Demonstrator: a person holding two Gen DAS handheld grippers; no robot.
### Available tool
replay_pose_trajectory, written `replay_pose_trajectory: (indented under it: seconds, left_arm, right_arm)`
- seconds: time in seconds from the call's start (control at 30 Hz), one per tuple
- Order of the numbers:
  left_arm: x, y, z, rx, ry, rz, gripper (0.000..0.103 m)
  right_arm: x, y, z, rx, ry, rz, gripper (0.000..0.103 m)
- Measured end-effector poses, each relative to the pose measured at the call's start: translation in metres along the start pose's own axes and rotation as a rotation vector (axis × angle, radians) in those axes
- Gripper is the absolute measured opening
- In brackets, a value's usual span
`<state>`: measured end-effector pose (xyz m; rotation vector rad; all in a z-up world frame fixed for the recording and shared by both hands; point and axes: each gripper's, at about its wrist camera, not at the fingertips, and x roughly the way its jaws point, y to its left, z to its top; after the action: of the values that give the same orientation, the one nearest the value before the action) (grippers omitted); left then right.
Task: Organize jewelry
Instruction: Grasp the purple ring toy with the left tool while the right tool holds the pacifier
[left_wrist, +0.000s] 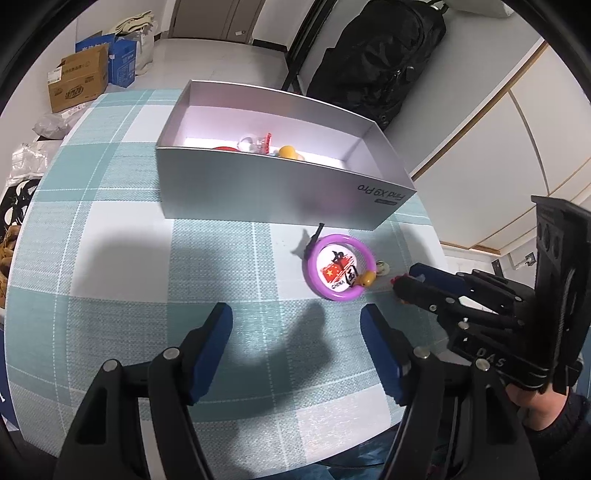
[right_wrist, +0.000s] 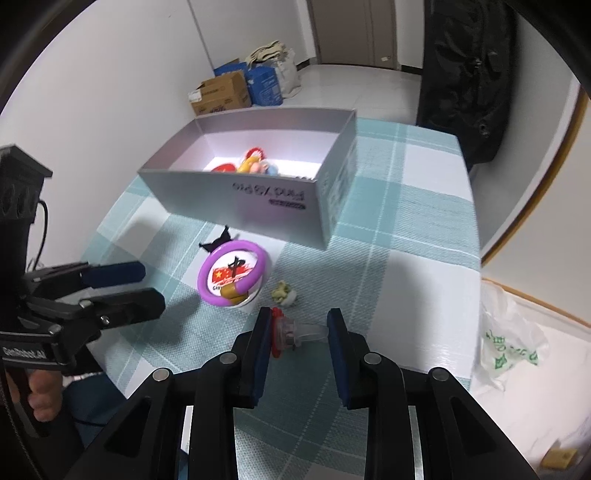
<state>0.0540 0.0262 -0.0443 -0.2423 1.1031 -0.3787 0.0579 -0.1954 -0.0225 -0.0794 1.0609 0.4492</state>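
An open silver box stands on the checked tablecloth with several colourful trinkets inside. In front of it lies a purple ring on a round white badge with a red flag, next to a black bow clip. A small pale green charm lies beside it. A clear piece with a red end lies between the fingers of my right gripper, which is open around it. My left gripper is open and empty, short of the ring.
Cardboard and blue boxes stand on the floor beyond the table. A black bag hangs behind the box. A plastic bag lies right of the table edge.
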Motion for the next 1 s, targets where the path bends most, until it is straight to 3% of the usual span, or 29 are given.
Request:
replay_pose_trajectory:
  seconds: [0.17,0.53,0.73,1.0]
  left_arm:
    - [0.004,-0.008,0.002,0.018,0.001,-0.004,0.074]
    - [0.022,-0.017,0.012,-0.006,0.034,-0.036,0.075]
    - [0.028,-0.024,0.019,0.013,0.027,0.012,0.075]
    - [0.032,-0.038,0.011,0.127,0.011,0.107,0.075]
  right_arm:
    - [-0.014,-0.007,0.0,0.039,-0.037,0.002,0.028]
    - [-0.024,-0.033,-0.001,0.145,-0.057,0.041,0.028]
    - [-0.027,-0.035,-0.001,0.141,-0.065,0.051,0.028]
    - [-0.029,-0.043,-0.005,0.165,-0.065,0.049,0.028]
